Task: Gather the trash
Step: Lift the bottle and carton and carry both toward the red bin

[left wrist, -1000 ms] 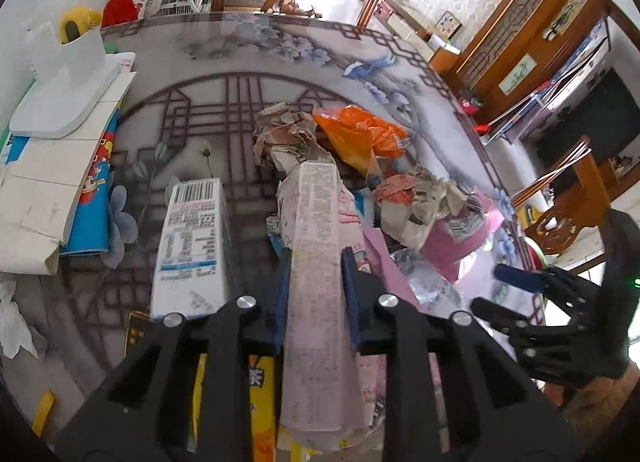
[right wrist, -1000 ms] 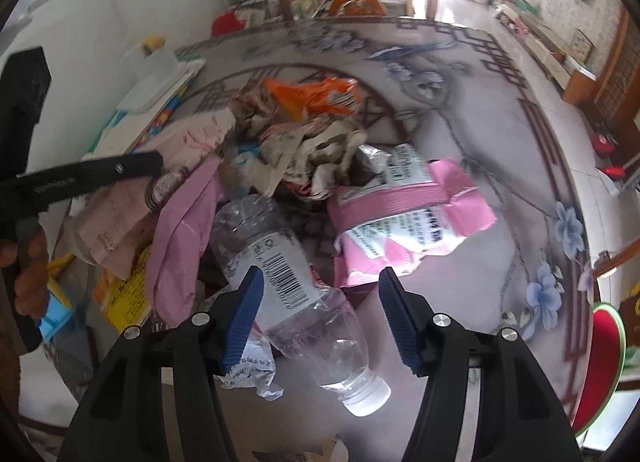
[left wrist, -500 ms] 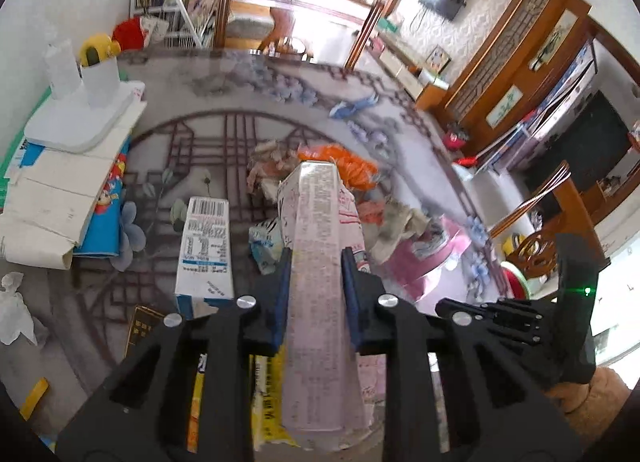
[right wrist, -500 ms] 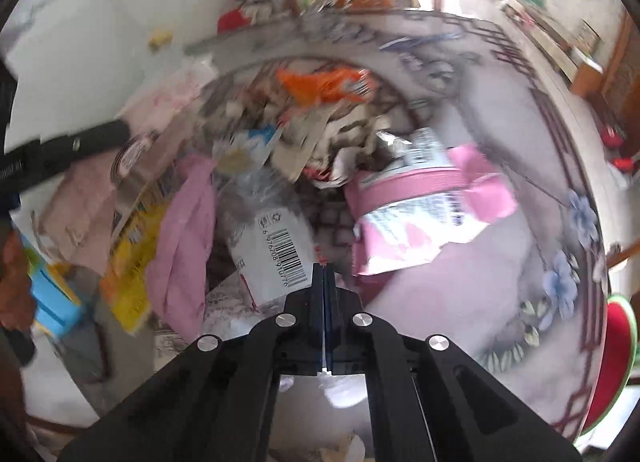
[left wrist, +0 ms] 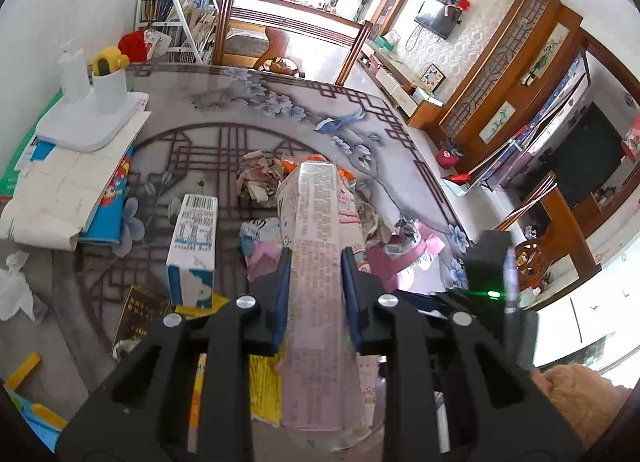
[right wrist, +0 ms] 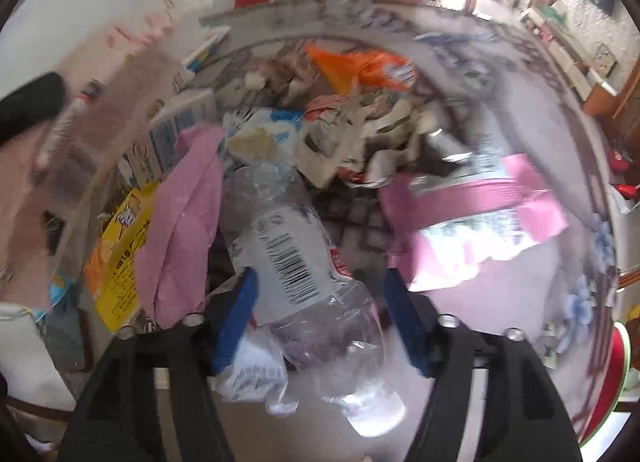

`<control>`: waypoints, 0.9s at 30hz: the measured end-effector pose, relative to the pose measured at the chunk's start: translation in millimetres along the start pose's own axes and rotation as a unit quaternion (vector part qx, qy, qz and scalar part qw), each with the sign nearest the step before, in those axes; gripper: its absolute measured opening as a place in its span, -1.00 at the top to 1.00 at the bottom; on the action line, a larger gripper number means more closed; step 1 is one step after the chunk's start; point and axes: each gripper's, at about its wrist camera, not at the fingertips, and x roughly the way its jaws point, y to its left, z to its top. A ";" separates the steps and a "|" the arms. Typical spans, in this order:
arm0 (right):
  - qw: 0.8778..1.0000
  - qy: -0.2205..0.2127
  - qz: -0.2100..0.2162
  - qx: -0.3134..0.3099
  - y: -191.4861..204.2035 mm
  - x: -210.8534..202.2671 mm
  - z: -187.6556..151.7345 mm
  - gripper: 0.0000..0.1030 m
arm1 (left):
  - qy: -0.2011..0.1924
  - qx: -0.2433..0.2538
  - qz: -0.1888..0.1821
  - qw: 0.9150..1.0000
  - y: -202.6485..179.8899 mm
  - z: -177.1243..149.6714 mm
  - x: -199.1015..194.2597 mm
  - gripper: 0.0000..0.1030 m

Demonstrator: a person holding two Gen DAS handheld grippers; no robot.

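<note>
The table (left wrist: 224,109) has a glossy grey top printed with a dark lattice circle and pale blue flowers, and it stands against a white wall on one side. Beyond its far edge are a wooden chair back, a white wire rack of books and a room with carved wood panelling and patterned wallpaper.

The trash lies heaped around the middle of the table — an orange wrapper (right wrist: 360,67) farthest back, crumpled paper (right wrist: 360,129) in front of it, a pink foil packet (right wrist: 480,221) toward the right edge, and a blue-and-white carton (left wrist: 192,238) lying to the left of the heap.

The left gripper (left wrist: 316,262) is clamped on a tall pink carton (left wrist: 316,246), held above the heap and hiding much of it.

The right gripper (right wrist: 320,318) has just been opening; its blue pads stand either side of a clear plastic bottle (right wrist: 296,258) without pressing it. The bottle lies near the front edge, cap toward the camera, beside a pink wrapper (right wrist: 188,229) and a yellow packet (right wrist: 120,246).

The right wrist view is smeared with motion — labels there are unreadable, and the left side is a pale blur.
</note>
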 end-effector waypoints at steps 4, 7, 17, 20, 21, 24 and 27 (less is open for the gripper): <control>1.000 0.005 -0.001 -0.010 4.5 7.0 -3.4 -0.33 | -0.004 -0.003 -0.005 1.000 -1.5 -4.6 -5.6 0.55; 1.000 -0.003 0.008 -0.008 1.1 -4.5 -6.9 0.31 | -0.003 0.002 -0.010 1.000 -8.0 -7.6 -5.5 0.55; 0.997 -0.013 0.023 0.078 -23.9 -25.9 -19.5 0.15 | -0.009 0.041 -0.039 0.998 -43.0 2.2 6.1 0.55; 0.996 -0.022 0.026 0.077 -14.1 -22.5 -10.1 -0.20 | -0.011 0.054 -0.034 0.998 -48.5 7.9 6.1 0.55; 0.997 -0.022 0.025 0.070 -8.4 -20.0 -7.4 -0.23 | -0.011 0.058 -0.032 0.998 -48.9 8.5 5.3 0.55; 0.999 -0.003 0.011 0.036 7.7 -4.2 1.5 -0.33 | -0.013 0.062 -0.025 0.998 -47.3 10.3 2.4 0.55; 0.999 0.029 0.005 0.023 14.8 16.9 1.9 -0.34 | -0.010 0.053 -0.023 0.998 -41.6 7.0 1.2 0.55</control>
